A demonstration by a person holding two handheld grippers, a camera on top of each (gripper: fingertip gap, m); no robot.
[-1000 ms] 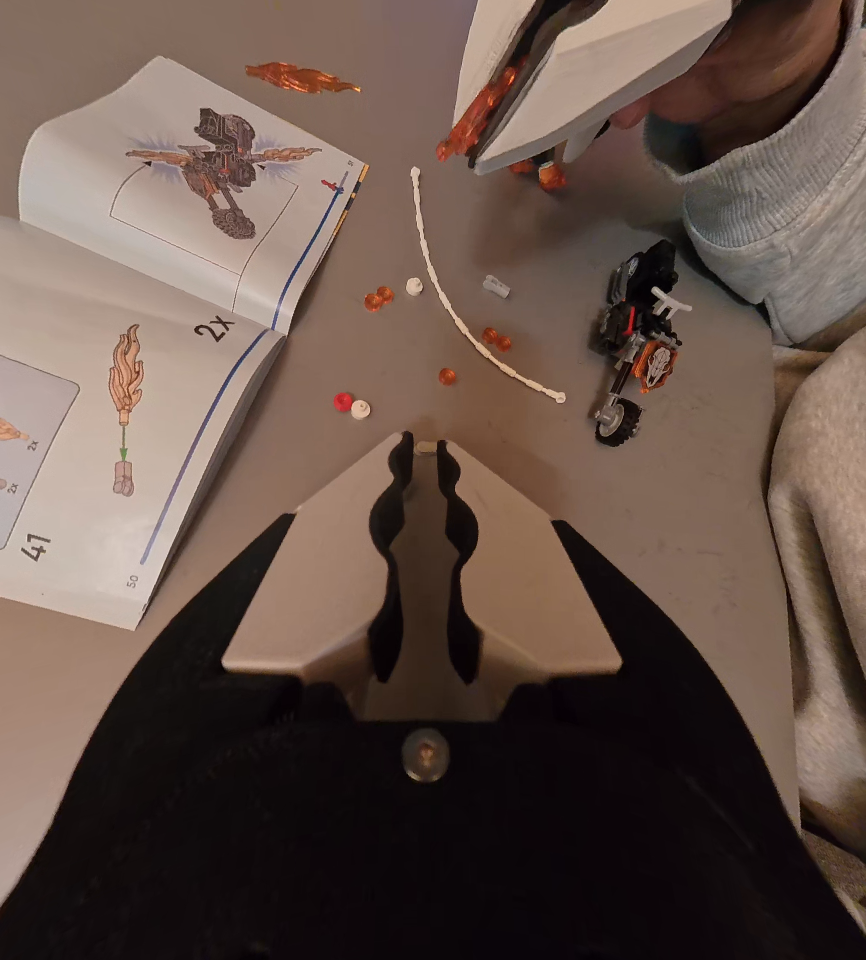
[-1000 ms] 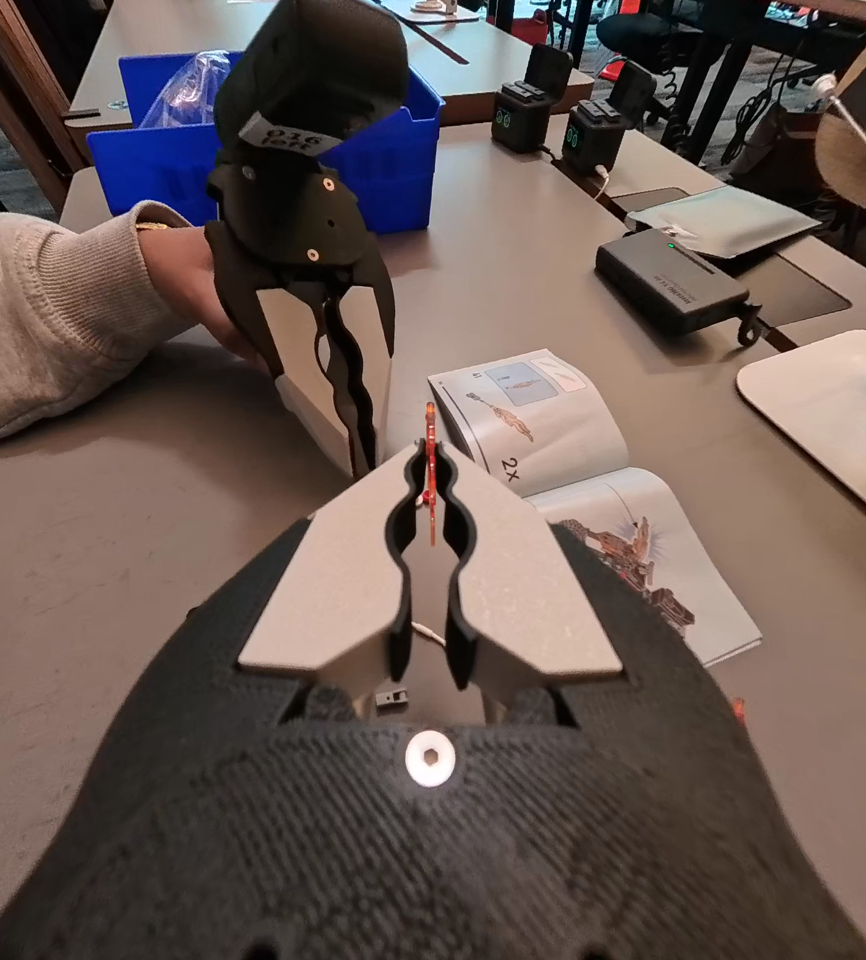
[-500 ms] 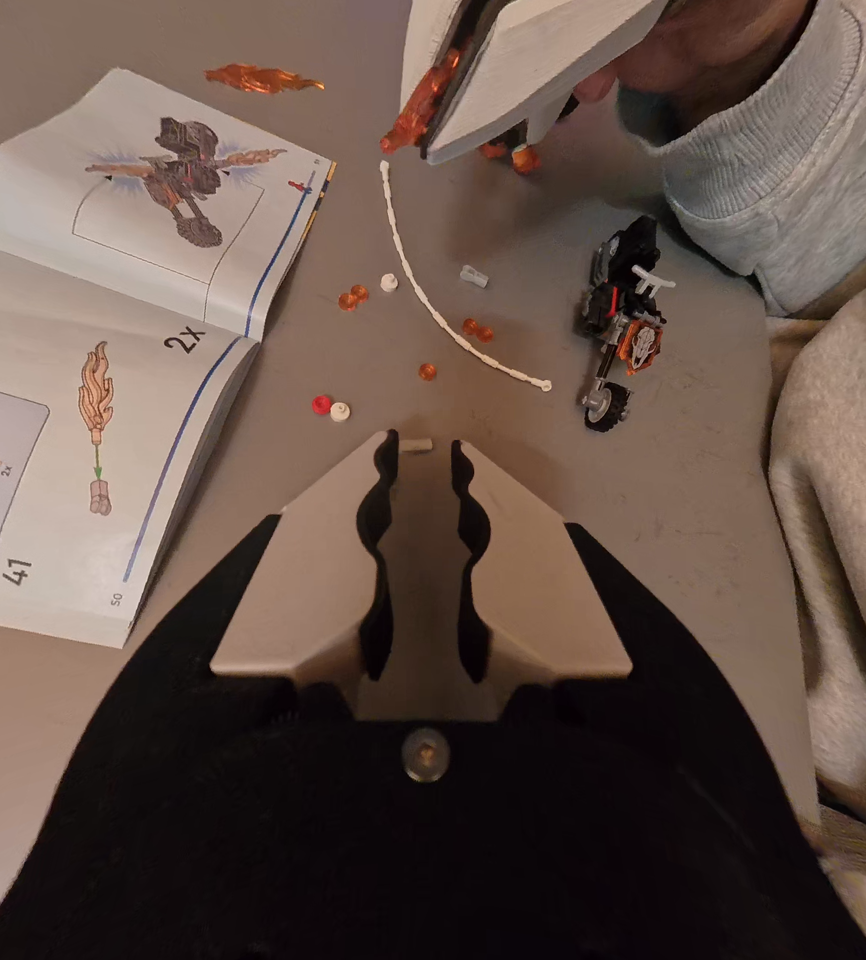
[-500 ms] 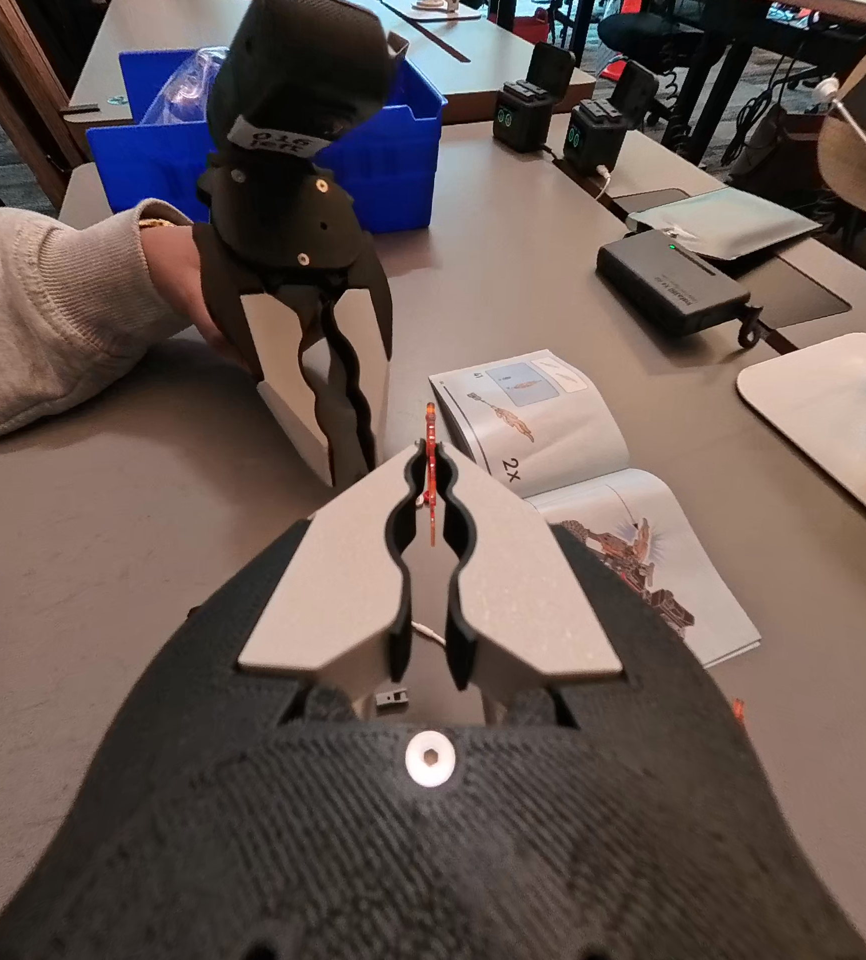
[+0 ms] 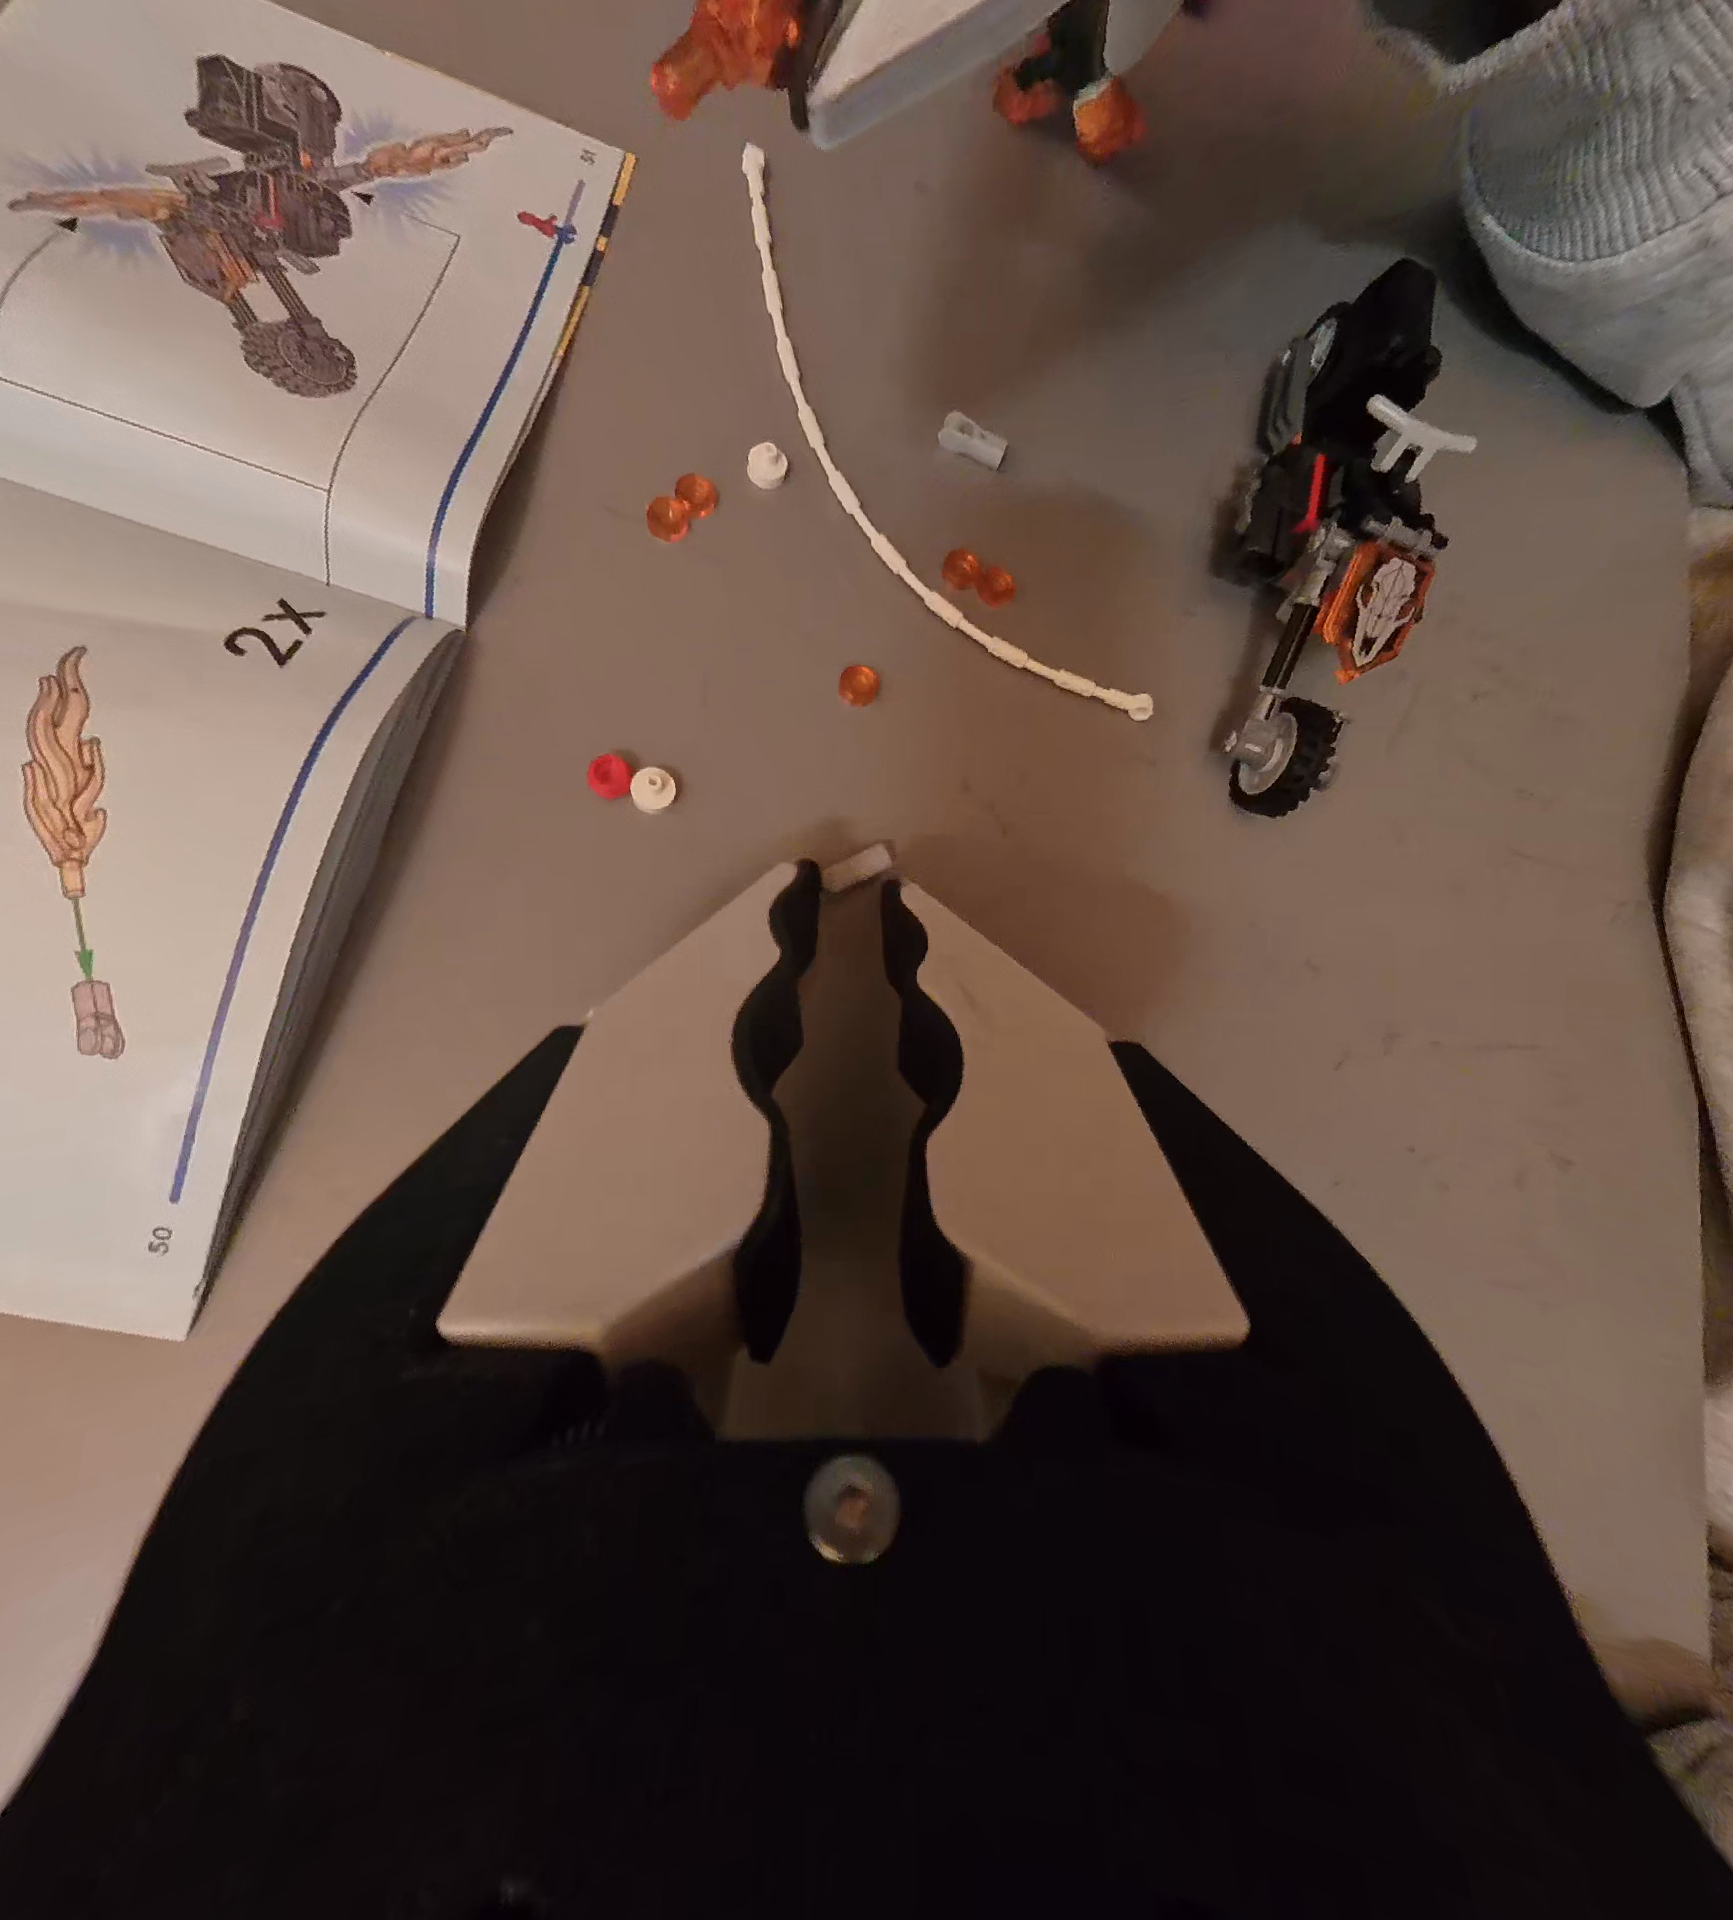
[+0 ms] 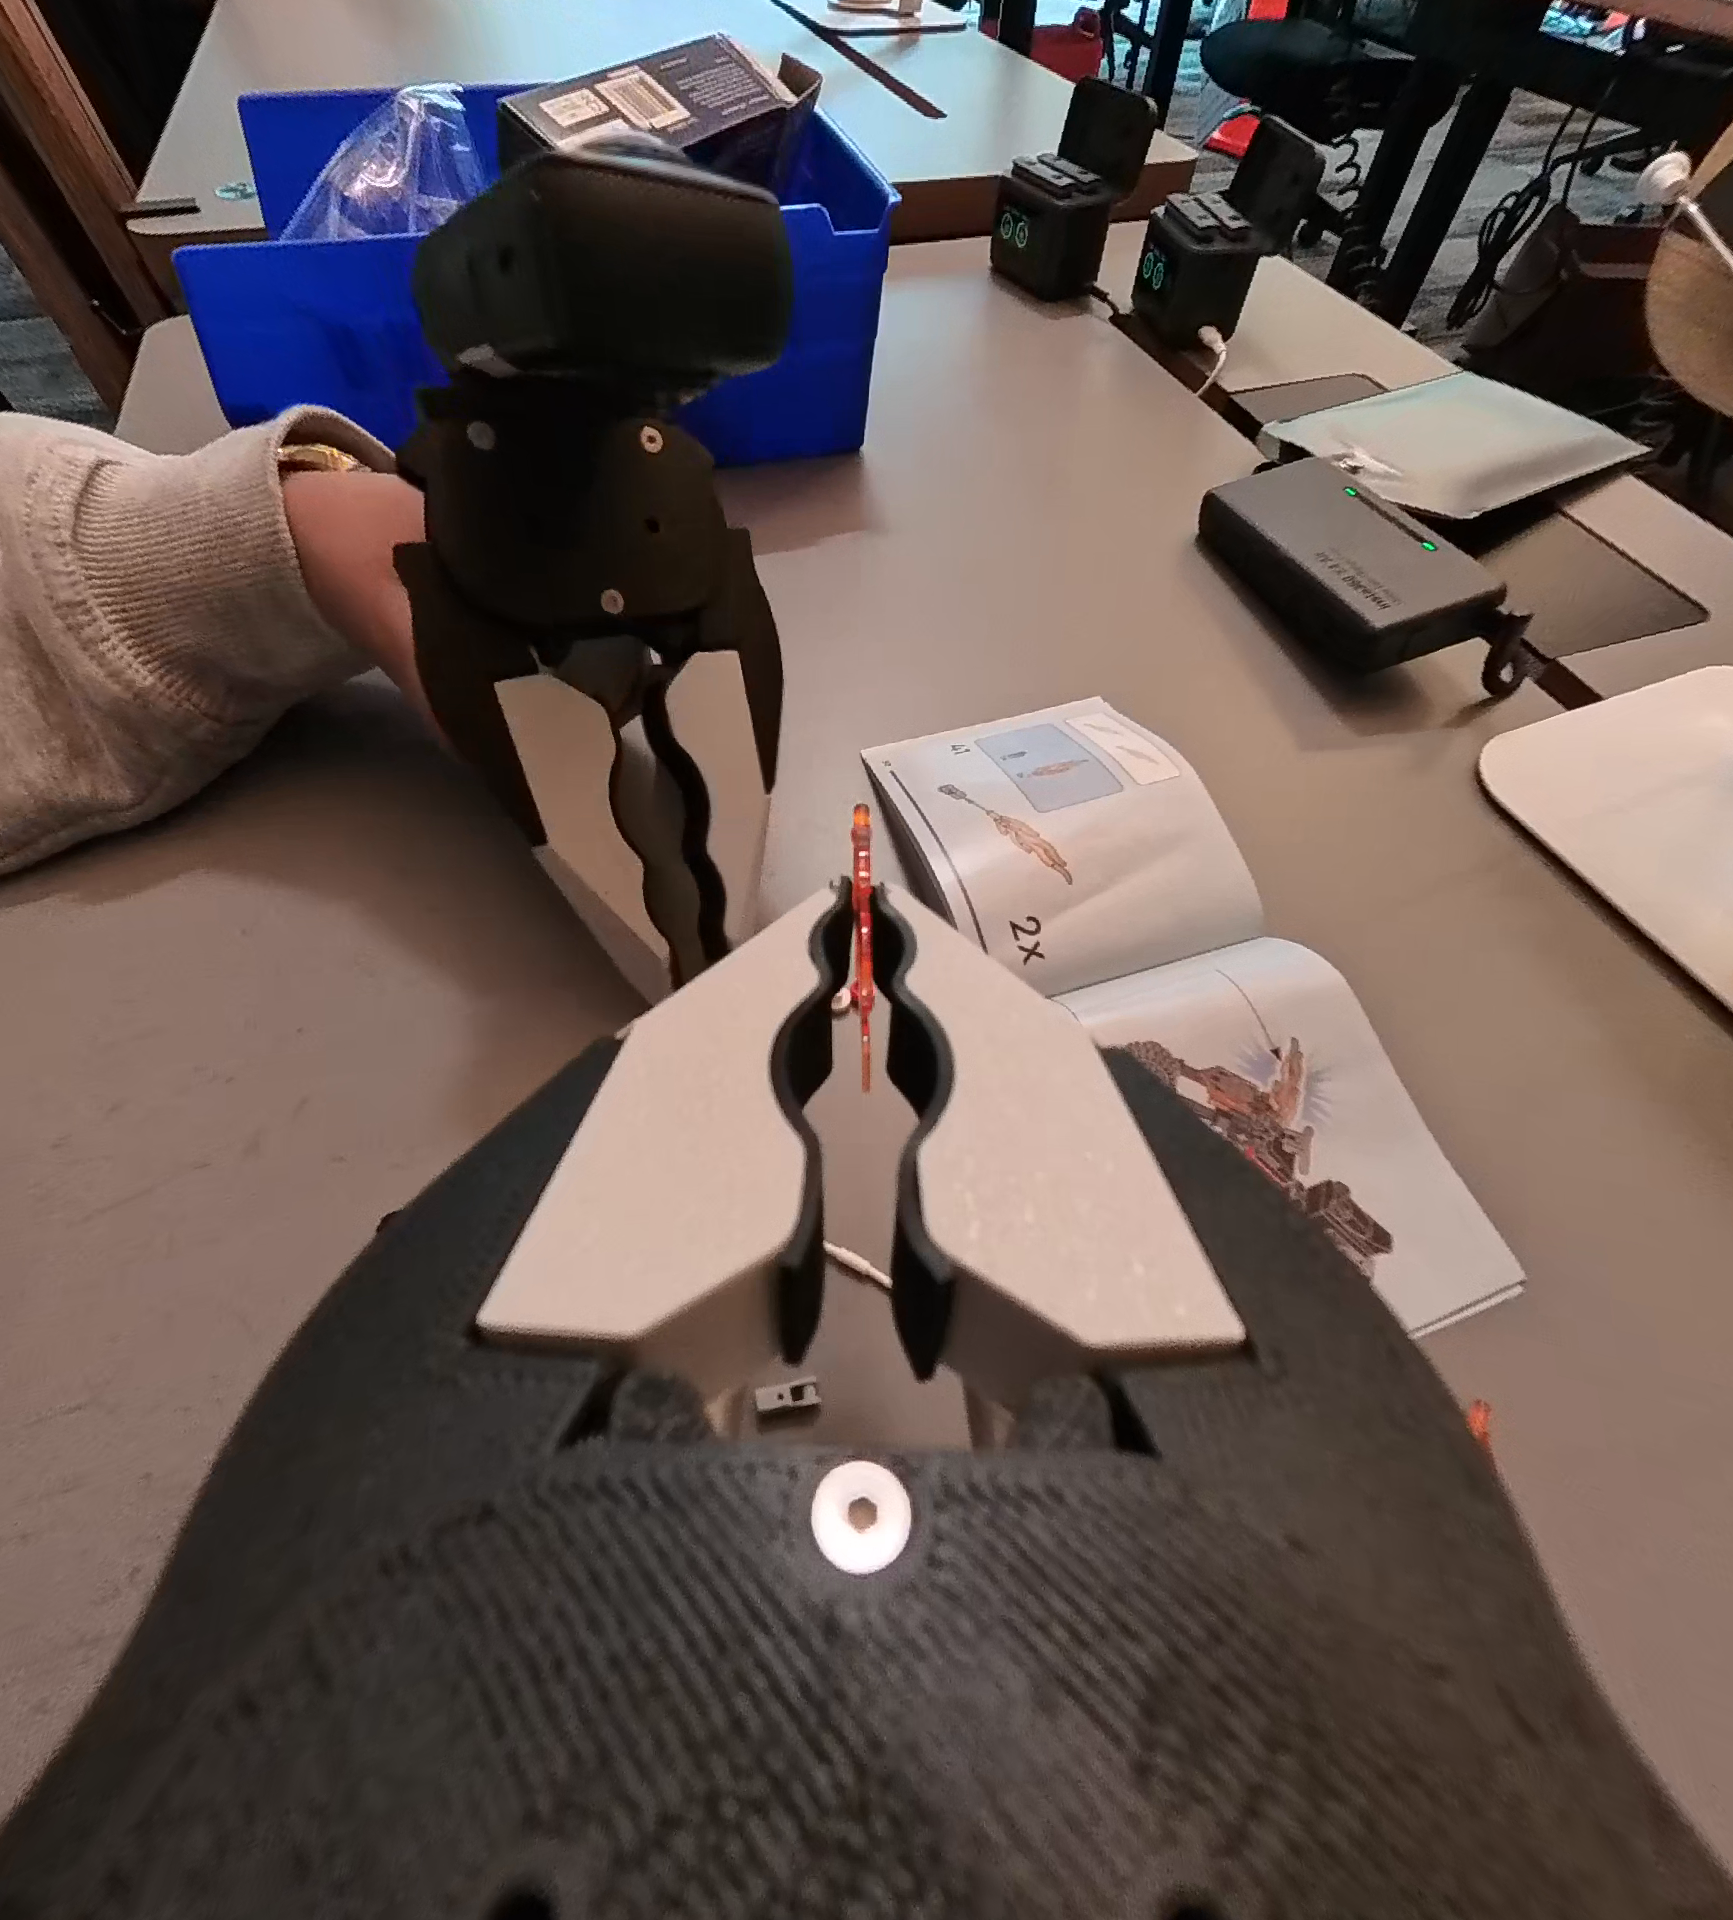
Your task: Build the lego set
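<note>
My left gripper (image 5: 847,881) points down at the grey table, its jaws closed to a narrow gap on a small pale grey piece (image 5: 857,865) at the tips. It also shows in the right wrist view (image 6: 685,914), upright, tips hidden. My right gripper (image 6: 860,902) is shut on a thin orange flame piece (image 6: 860,935), held above the table; in the left wrist view the flame (image 5: 727,52) sticks out at the top edge. A black and orange motorcycle (image 5: 1329,551) stands at the right. A white chain (image 5: 841,488), orange studs (image 5: 680,506), a red stud (image 5: 608,774) and a white stud (image 5: 652,790) lie loose.
The open instruction booklet (image 5: 166,520) lies at the left and shows in the right wrist view (image 6: 1153,935). A blue bin (image 6: 820,312), a black box (image 6: 1350,582) and a white base (image 6: 1651,831) stand farther off. A person's grey sleeve (image 5: 1620,208) rests by the table's right edge. The grippers' ends are close to 11 centimeters from one another. The white stud (image 5: 652,790) lies some 4 centimeters from my left tips, 10 centimeters from my right tips. From the left gripper's tips to the white chain (image 5: 841,488) is close to 9 centimeters. The right camera catches it too, in the right wrist view (image 6: 857,1270).
My left gripper opened wider half a second ago, then narrowed again around the small grey piece, and it turned more upright. The right gripper stayed still with the flame.
</note>
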